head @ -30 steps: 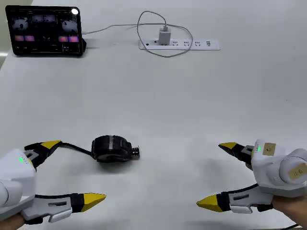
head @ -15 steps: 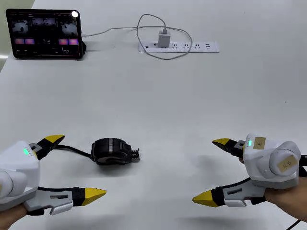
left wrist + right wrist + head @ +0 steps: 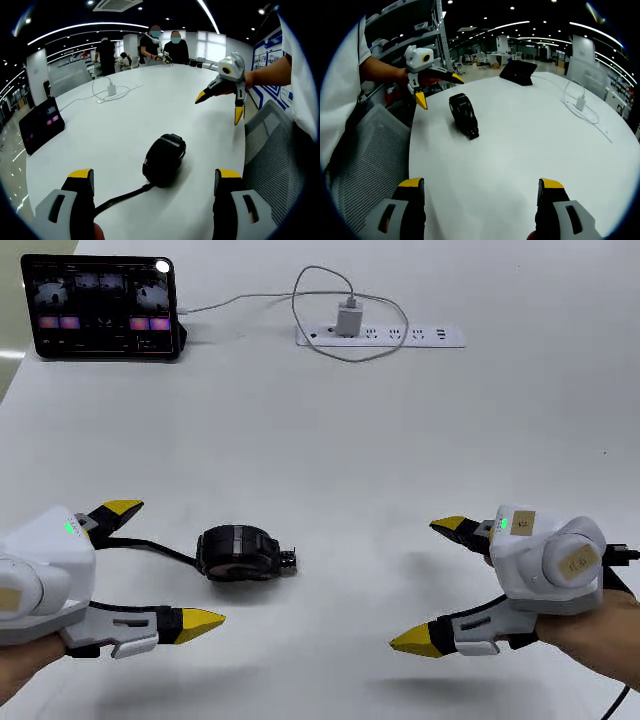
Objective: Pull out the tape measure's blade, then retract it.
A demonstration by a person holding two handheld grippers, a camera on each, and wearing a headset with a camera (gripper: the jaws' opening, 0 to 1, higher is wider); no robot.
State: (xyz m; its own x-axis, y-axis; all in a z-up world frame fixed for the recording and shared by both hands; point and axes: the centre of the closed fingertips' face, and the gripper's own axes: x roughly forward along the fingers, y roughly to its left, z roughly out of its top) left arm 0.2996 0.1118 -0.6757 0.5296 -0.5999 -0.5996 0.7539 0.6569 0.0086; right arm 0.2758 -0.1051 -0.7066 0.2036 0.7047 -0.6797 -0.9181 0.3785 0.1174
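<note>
One broad white bench [image 3: 330,440] carries everything. From the head view, a dark tablet [image 3: 100,306] stands at its far left corner, and a white power strip [image 3: 400,335] with a charger plugged in and a looped cable lies at the far middle. The left gripper view adds people [image 3: 175,47] standing at the bench's far end and a mesh chair [image 3: 270,145] beside its edge; the right gripper view adds metal shelving [image 3: 415,25]. The left tongs [image 3: 170,563] and right tongs [image 3: 420,584] sit over the near edge, well apart, each with its yellow-tipped jaws spread wide, gripping and touching nothing. The black tape measure [image 3: 238,552] lies on the bench just ahead of the left tongs, blade wound in, its black strap [image 3: 150,545] trailing back between those jaws.
</note>
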